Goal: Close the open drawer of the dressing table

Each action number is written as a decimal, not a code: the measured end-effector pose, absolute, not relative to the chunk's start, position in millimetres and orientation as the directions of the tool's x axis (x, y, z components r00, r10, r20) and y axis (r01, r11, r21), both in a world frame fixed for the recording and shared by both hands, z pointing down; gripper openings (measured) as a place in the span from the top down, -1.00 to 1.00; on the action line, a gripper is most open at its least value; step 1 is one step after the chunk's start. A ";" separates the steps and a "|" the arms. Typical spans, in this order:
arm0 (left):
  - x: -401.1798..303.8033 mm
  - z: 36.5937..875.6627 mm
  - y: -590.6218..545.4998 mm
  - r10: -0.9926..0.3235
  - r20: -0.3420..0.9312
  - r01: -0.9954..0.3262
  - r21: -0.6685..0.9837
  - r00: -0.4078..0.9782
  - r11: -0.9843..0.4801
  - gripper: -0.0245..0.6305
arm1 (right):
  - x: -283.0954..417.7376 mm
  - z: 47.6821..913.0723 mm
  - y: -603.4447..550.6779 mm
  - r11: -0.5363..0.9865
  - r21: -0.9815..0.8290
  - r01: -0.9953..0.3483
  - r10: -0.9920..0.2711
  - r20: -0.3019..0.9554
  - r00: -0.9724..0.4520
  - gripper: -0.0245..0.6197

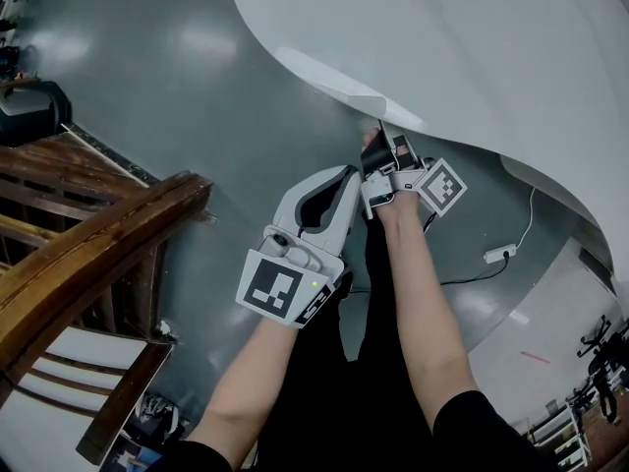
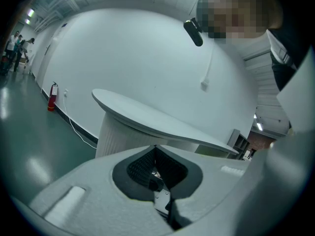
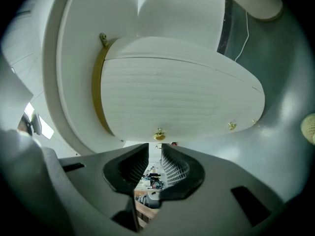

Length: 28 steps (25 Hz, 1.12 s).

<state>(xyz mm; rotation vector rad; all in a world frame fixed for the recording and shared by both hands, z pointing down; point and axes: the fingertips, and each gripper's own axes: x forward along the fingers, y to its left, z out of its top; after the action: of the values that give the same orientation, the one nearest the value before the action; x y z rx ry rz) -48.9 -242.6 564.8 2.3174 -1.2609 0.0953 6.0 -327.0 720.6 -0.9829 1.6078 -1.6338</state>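
The white dressing table (image 1: 472,57) fills the upper right of the head view. In the right gripper view its ribbed white drawer front (image 3: 177,97) is close ahead, with a small gold knob (image 3: 158,135) at its lower edge. My right gripper (image 3: 155,149) points level at that knob, which sits just beyond the tips. A narrow gap shows between the jaws, with nothing in it. In the head view the right gripper (image 1: 381,138) is up against the table's edge. My left gripper (image 1: 346,175) hangs back beside it, jaws shut and empty, facing the table (image 2: 147,117).
A dark wooden chair (image 1: 88,254) stands at the left. A white cable with a power strip (image 1: 499,255) lies on the grey floor at the right. A red fire extinguisher (image 2: 51,96) stands by the far wall. Two more gold knobs (image 3: 231,126) show on the front.
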 end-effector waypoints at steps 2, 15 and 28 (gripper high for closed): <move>-52.4 557.0 -237.2 -0.769 0.291 -0.805 0.388 0.570 -0.449 0.90 | 4.4 711.8 -314.3 -0.054 -0.995 -0.081 -0.844 0.088 -0.529 0.73; -59.8 472.7 -201.6 -0.769 0.295 -0.815 0.339 0.567 -0.470 0.90 | 6.5 583.4 -257.6 0.067 -0.986 -0.155 -0.820 0.034 -0.571 0.85; -40.0 362.7 -180.2 -0.773 0.242 -0.804 0.292 0.586 -0.518 0.90 | 1.9 431.4 -230.5 0.268 -0.911 -0.313 -0.793 -0.024 -0.609 0.87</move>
<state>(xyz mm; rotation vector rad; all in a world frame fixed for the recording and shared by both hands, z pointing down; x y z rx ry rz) -40.0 -180.2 362.7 2.4467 -1.2743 0.1145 1.9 -230.5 431.4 -0.9957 2.0604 -1.3141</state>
